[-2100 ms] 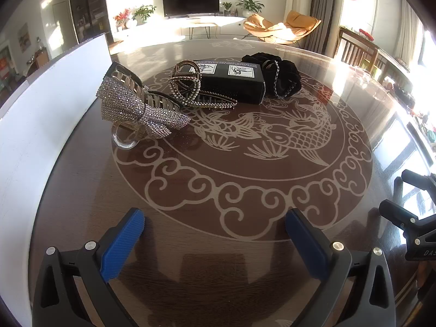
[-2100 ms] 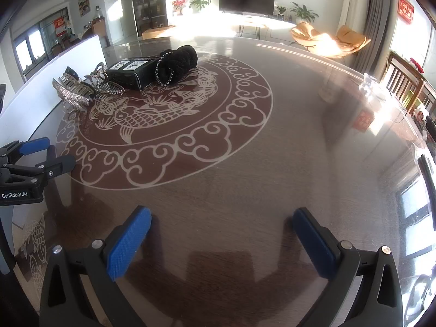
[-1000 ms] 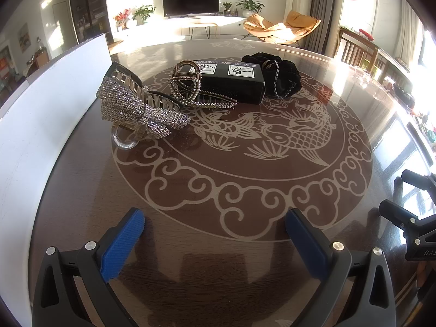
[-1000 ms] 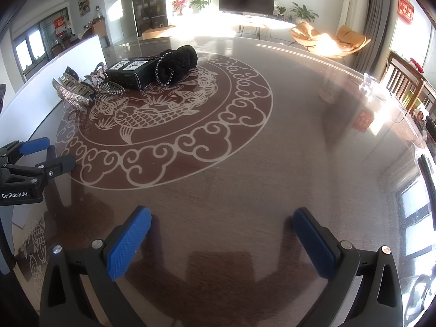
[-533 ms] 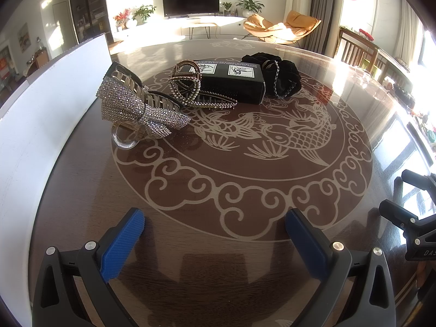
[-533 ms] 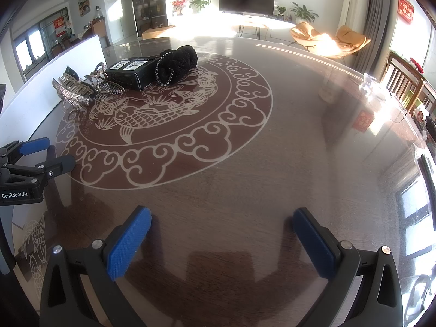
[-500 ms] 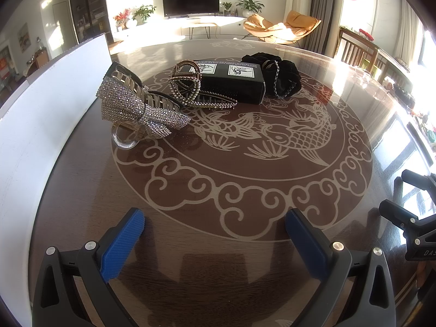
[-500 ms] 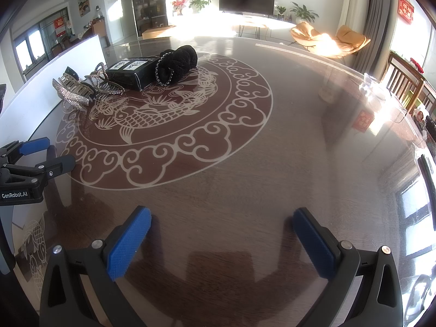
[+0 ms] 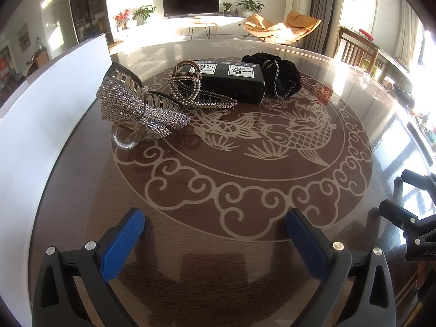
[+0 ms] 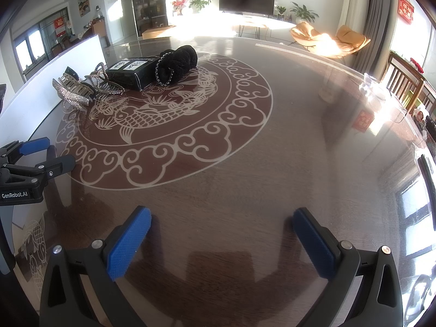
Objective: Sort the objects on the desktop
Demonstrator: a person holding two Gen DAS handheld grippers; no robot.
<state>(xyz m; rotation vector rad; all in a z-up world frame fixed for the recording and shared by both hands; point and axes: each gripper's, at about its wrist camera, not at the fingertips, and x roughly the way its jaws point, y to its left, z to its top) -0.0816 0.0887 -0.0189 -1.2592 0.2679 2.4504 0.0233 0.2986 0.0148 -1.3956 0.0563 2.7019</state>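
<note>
On the round brown table (image 9: pixel 245 179) with a fish pattern lie a rhinestone bow hair claw (image 9: pixel 139 109), a pearl-studded hair clip (image 9: pixel 196 90), a black box (image 9: pixel 231 81) and a black scrunchie (image 9: pixel 278 76), grouped at the far side. The same group shows in the right wrist view: bow claw (image 10: pixel 72 90), box (image 10: pixel 130 73), scrunchie (image 10: pixel 177 62). My left gripper (image 9: pixel 215 231) is open near the front edge, well short of them, nothing between its blue pads. My right gripper (image 10: pixel 220 231) is open too, further right, holding nothing.
A white board (image 9: pixel 41 114) stands upright along the table's left side. Chairs (image 10: pixel 403 81) stand at the table's right rim. A living room with a TV (image 9: pixel 190 1) and an orange lounge chair (image 9: pixel 280 27) lies beyond.
</note>
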